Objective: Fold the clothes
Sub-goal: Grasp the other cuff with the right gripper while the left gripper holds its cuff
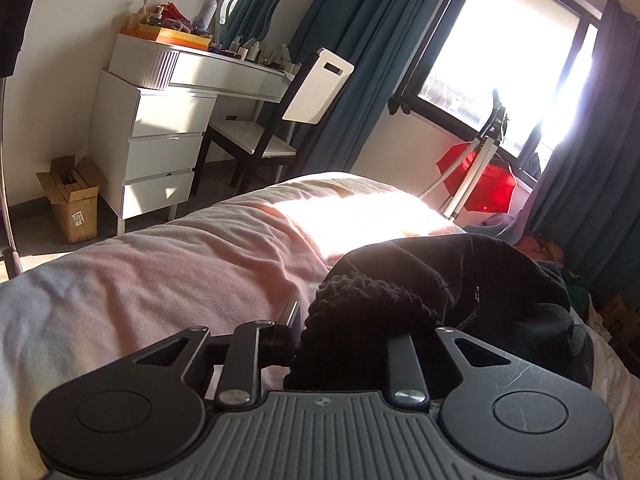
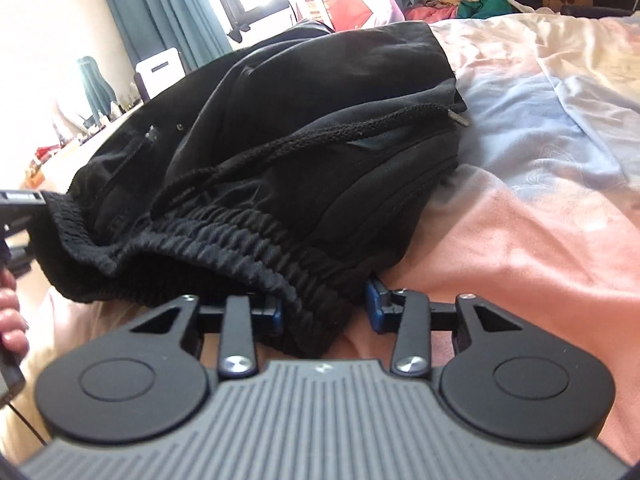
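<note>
A pair of black drawstring trousers [image 2: 304, 128] lies bunched on the bed [image 2: 520, 240], roughly doubled over, with the gathered elastic waistband [image 2: 248, 248] turned towards both cameras. That edge faces the person, so it is probably the end meant to be taken at two points and carried over for the next fold.

The right gripper [image 2: 325, 312] sits low over the pink bedcover at the waistband's right end. Its jaws stand at a middling gap, with the thick band lying between the blue pads; the left pad appears to touch the cloth, while the right pad looks just clear of it, so no firm pinch is evident.

The left gripper [image 1: 356, 344] is at the waistband's other end. The ribbed cloth heaps over its fingers and hides the right one; the jaws look narrow, with cloth between them, though whether they press on it cannot be told.
</note>
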Action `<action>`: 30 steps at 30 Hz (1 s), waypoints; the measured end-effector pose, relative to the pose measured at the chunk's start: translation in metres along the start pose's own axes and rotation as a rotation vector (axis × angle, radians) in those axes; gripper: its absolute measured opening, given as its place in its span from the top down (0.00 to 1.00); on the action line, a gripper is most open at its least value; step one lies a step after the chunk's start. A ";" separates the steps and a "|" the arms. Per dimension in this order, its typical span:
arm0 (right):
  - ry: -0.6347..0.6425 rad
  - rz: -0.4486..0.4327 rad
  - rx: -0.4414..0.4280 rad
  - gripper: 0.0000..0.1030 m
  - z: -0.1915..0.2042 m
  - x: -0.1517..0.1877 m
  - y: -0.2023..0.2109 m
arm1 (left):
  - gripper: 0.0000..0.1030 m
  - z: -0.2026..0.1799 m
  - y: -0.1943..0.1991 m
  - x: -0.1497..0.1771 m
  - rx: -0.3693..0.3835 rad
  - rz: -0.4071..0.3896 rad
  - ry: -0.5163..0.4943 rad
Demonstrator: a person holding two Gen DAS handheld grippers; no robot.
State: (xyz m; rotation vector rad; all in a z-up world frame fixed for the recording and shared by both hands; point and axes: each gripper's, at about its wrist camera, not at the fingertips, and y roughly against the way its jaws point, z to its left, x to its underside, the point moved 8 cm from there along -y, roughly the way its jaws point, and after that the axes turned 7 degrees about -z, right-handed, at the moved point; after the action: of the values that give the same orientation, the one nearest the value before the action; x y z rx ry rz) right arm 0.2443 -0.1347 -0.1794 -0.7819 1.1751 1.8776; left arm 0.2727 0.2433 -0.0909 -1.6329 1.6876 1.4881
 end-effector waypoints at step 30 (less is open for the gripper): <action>-0.567 0.098 -0.259 0.32 -0.043 -0.023 0.103 | 0.00 -0.047 0.041 0.018 0.212 0.052 -0.221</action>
State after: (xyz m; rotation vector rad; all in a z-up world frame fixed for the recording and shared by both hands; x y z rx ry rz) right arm 0.1720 -0.2089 -0.1311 -0.2836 0.6307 2.1643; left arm 0.2501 0.1859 -0.0704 -1.2757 1.7094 1.4007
